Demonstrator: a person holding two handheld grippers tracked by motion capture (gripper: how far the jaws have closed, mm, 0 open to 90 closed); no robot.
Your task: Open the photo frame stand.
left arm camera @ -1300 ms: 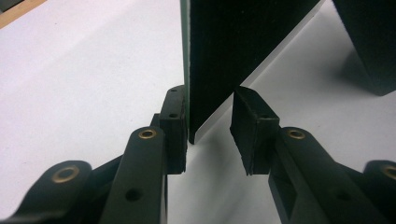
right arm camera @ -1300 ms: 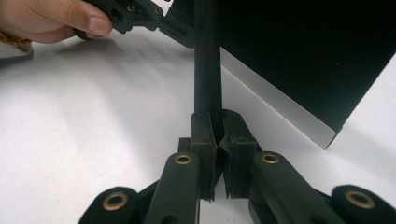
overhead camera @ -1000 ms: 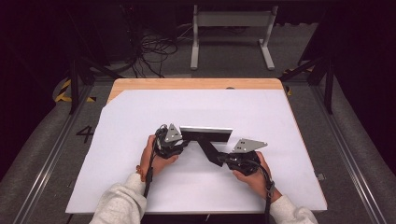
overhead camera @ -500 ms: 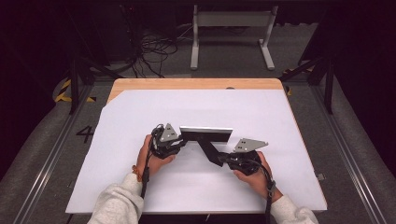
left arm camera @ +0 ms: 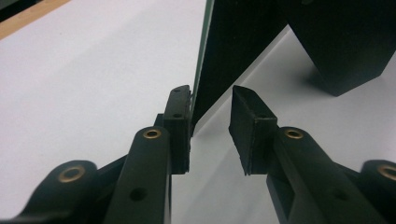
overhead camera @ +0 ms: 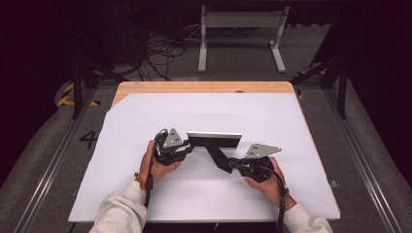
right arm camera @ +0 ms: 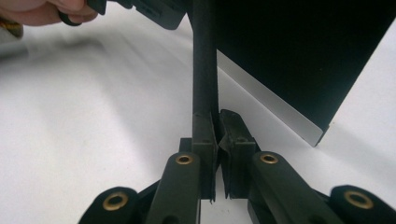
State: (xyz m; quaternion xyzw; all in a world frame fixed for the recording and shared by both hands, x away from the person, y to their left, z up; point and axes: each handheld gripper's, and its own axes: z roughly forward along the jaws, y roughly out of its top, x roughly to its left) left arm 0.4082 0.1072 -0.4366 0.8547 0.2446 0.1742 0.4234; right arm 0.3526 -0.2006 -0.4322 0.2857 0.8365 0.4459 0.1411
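Note:
A black rectangular panel (overhead camera: 214, 139) with a pale top edge stands upright on the white sheet, propped by a black back leg (overhead camera: 217, 155) that slants toward me. My left gripper (overhead camera: 187, 145) is at the panel's left end; in the left gripper view the jaws (left arm camera: 212, 100) stand open astride the panel's edge (left arm camera: 233, 46), which touches the left pad (left arm camera: 180, 116). My right gripper (overhead camera: 233, 165) is at the leg's lower end. Its jaws (right arm camera: 218, 116) are shut on the leg (right arm camera: 204, 56), with the panel's back (right arm camera: 299, 46) to the right.
The white sheet (overhead camera: 145, 121) covers a wooden table whose far edge (overhead camera: 194, 87) shows. Behind the table on the dark floor are a grey metal stand (overhead camera: 240, 29) and loose cables (overhead camera: 160, 48). Rails run along both sides.

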